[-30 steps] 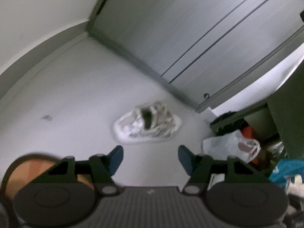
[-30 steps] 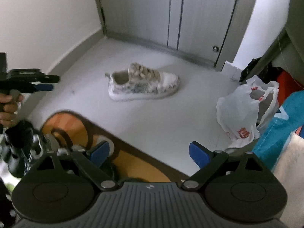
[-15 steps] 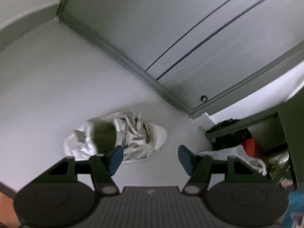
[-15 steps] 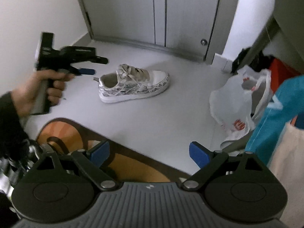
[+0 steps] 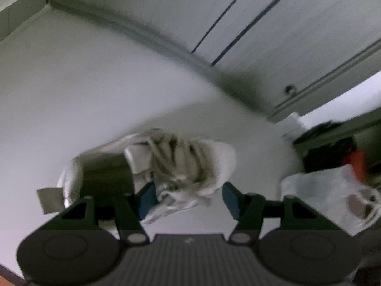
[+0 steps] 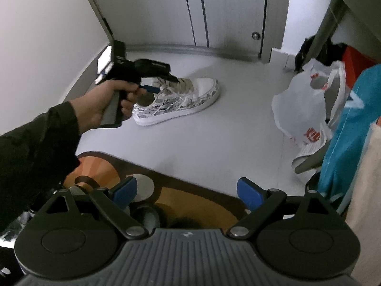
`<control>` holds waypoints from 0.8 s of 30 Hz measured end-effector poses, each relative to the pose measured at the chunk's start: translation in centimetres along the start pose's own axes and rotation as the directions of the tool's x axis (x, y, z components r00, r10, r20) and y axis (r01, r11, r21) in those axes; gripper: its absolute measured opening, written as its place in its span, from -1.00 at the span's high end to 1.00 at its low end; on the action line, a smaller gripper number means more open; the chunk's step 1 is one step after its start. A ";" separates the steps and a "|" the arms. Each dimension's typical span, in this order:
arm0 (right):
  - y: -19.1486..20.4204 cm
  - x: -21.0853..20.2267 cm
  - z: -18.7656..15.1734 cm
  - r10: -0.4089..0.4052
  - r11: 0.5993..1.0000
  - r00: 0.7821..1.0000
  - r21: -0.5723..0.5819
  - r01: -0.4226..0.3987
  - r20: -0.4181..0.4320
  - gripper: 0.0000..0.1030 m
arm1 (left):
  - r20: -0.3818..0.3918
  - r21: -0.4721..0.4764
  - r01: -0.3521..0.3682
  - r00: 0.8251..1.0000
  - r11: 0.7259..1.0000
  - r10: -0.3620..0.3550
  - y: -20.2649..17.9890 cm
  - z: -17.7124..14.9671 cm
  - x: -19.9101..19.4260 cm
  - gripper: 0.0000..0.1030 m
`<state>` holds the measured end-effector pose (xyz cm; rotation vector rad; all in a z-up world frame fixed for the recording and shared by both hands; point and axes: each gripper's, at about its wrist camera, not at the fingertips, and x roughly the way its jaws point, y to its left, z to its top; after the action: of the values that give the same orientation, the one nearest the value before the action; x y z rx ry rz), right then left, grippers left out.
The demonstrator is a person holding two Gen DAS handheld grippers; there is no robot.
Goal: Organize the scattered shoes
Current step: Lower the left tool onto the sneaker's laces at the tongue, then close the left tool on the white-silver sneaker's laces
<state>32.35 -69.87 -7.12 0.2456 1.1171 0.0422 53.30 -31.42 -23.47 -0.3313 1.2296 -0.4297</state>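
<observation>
Underfoot, pale grey floor (image 6: 202, 143) meets closet doors (image 6: 214, 12); both claws gape empty, left claw (image 5: 188, 199) over sneaker (image 6: 181, 100).

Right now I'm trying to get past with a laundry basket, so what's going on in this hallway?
A person is tidying shoes with a hand-held gripper in each hand. The left gripper is open over a white patterned sneaker on the floor by the doors, its fingers on either side of the laces, not gripping yet. The right gripper is open and empty, held back over an orange mat. A white plastic bag sits to the right.
</observation>
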 end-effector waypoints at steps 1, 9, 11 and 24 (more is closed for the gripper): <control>0.0 0.1 0.0 0.000 1.000 1.000 0.001 0.000 -0.001 -0.83 | -0.003 -0.006 0.010 1.000 1.000 -0.010 0.1 0.2 0.4 -0.25; 0.0 0.6 -0.1 -0.007 1.000 1.000 0.005 0.007 -0.013 -0.83 | 0.008 -0.035 0.016 1.000 0.999 -0.016 0.9 0.6 1.3 0.62; -0.2 0.6 -0.1 0.003 1.000 1.000 0.025 -0.003 -0.021 -0.83 | 0.009 -0.073 0.050 0.999 0.996 -0.049 1.9 0.6 1.0 0.78; 0.4 0.2 -0.4 0.021 1.000 1.000 0.017 -0.020 -0.016 -0.83 | 0.094 -0.194 0.157 0.986 0.968 -0.141 3.6 0.7 -0.1 0.64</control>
<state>32.14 -69.43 -7.34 0.2718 1.1317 0.0534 54.47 -28.19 -24.83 -0.6114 1.1760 -0.4181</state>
